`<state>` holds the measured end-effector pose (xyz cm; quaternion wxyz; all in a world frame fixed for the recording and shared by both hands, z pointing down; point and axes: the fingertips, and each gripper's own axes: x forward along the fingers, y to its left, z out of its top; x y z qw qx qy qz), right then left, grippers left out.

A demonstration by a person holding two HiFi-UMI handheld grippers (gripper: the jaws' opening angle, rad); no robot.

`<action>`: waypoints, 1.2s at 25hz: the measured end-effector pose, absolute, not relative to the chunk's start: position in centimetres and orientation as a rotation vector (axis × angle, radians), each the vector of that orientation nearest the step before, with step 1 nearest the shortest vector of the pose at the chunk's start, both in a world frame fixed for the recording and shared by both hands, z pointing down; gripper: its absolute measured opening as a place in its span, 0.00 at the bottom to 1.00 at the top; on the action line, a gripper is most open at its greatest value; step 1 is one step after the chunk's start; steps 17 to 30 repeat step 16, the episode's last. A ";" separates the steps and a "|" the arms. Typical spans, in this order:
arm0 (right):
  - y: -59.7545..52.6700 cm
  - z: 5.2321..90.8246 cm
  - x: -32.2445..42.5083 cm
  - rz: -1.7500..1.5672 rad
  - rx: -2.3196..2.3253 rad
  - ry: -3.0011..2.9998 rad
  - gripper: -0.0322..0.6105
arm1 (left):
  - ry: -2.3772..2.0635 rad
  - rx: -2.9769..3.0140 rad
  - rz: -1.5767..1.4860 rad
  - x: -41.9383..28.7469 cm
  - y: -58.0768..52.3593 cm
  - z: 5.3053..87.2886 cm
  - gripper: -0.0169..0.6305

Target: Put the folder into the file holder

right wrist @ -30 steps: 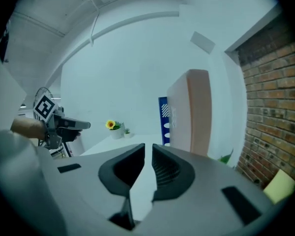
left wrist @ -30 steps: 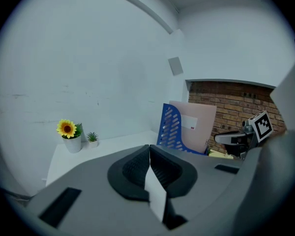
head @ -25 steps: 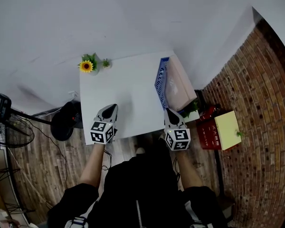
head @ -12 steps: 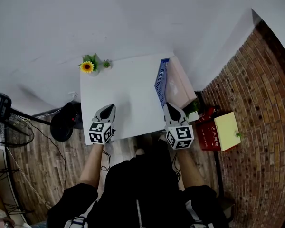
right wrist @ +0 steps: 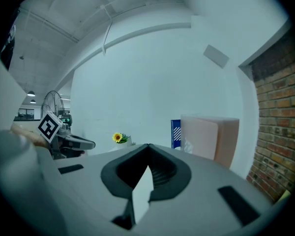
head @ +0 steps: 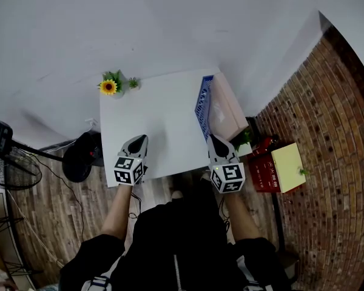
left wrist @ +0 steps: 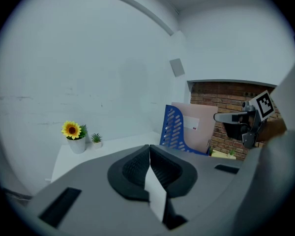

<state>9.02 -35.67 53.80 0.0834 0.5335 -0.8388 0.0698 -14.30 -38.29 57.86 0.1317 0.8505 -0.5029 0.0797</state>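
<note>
Right gripper [head: 214, 140], jaws together and empty, hovers near the blue file holder [head: 202, 107] with the pink folder [head: 229, 111] inside; left gripper [head: 142, 139], likewise closed, sits well apart from it.

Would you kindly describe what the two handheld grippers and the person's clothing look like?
The left gripper and the right gripper each have a grey tapered body, dark ribbed jaw pads and a white cube with black square markers. The person wears a black top with short sleeves.
</note>
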 end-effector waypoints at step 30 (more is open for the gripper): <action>-35.7 54.1 9.3 0.233 1.600 -2.515 0.06 | -1.443 2.454 0.231 -13.4 -38.5 58.6 0.06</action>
